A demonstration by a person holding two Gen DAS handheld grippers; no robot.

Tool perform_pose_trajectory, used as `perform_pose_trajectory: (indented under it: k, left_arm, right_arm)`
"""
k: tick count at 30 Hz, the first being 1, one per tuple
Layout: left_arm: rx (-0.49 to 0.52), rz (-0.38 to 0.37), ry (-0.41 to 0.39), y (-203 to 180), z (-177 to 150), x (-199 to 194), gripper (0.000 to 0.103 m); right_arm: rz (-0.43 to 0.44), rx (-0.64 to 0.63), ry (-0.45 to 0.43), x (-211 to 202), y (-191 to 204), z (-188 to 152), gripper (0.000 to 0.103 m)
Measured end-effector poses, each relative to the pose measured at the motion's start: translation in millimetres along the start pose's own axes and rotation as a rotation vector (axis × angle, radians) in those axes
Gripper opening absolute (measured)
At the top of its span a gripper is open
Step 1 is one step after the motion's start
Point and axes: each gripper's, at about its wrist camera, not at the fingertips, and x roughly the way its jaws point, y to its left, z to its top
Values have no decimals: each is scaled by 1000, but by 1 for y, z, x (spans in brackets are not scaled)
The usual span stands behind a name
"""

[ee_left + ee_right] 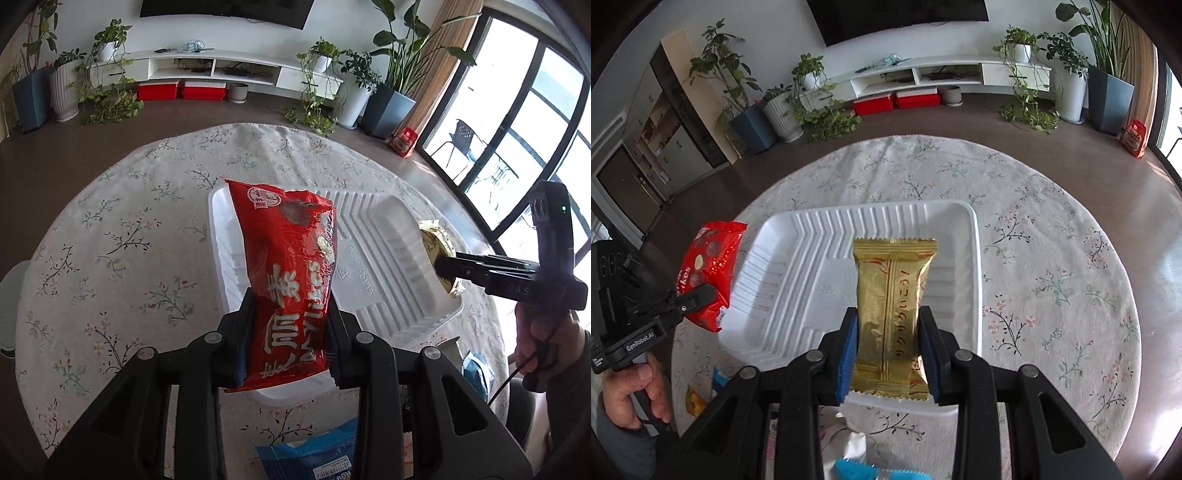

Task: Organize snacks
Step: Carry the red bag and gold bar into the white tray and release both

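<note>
My left gripper (291, 314) is shut on a red snack bag (288, 273) and holds it above the left part of the white plastic tray (373, 266). My right gripper (888, 332) is shut on a gold snack packet (892, 291) and holds it over the tray (790, 266). In the left wrist view the right gripper (443, 267) comes in from the right with the gold packet (437, 243) over the tray's right edge. In the right wrist view the left gripper (701, 295) holds the red bag (713, 262) at the tray's left edge.
The tray sits on a round table with a floral cloth (1052, 280). A blue snack bag (314, 454) lies at the near table edge, with other small packets (694, 402) near it. Plants and a TV shelf stand beyond the table.
</note>
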Motion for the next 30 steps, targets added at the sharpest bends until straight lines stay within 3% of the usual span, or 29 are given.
perform_pose_trajectory:
  k: [13,22,28,30]
  left_arm:
    - [34,45,94,4,0,55,30]
    - [30,49,106,4,1,64,33]
    - [28,44,83,3,4,58,46]
    - [19,48,51,3,6,47,57]
  right_arm:
    - [-46,-50,86,43,-1,-1,34]
    - [-74,-52,97,52,-3,-2,35]
    - [-81,-58,83,47,-1,-1,38]
    - [-77,-58,66,41,-1,-1,44]
